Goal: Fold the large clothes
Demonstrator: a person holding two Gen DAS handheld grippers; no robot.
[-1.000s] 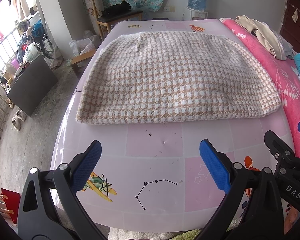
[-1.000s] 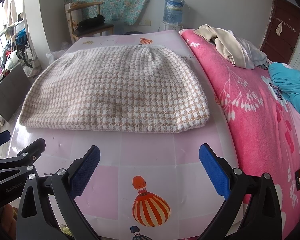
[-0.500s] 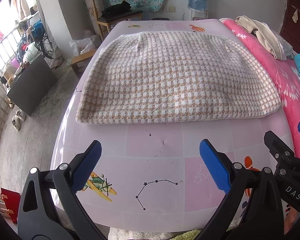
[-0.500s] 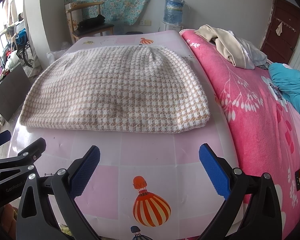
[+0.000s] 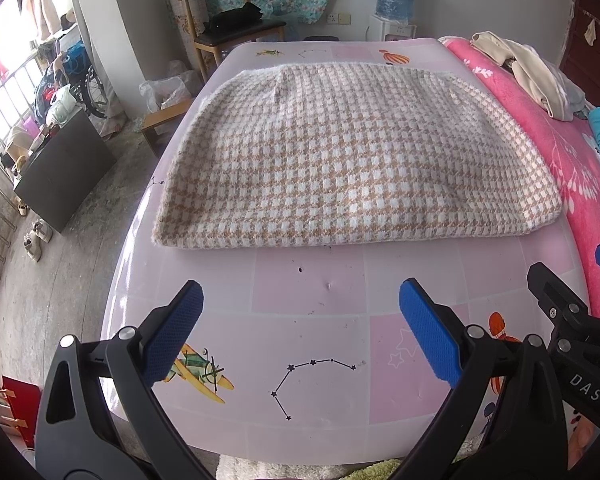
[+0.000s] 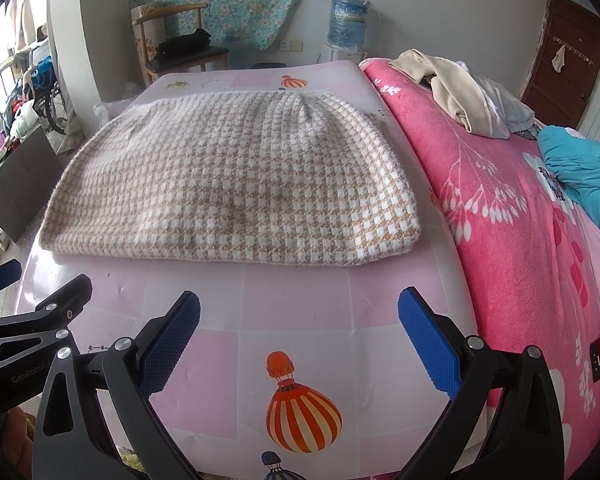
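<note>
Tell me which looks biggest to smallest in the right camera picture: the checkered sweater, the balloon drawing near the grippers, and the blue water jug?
1. checkered sweater
2. balloon drawing, though it sits very close to the camera
3. water jug, which stands far back, so it may only look smallest

Both wrist cameras look forward, slightly down, over the pink mat [image 5: 308,292] toward the checked garment [image 5: 356,160] just ahead. The left gripper [image 5: 300,328] is probably just beside the right gripper [image 6: 300,328].

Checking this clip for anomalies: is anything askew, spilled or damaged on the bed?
Nothing stands out. The checked garment lies flat and folded on the pink mat, and both grippers, left and right, are open and clear of it.
</note>
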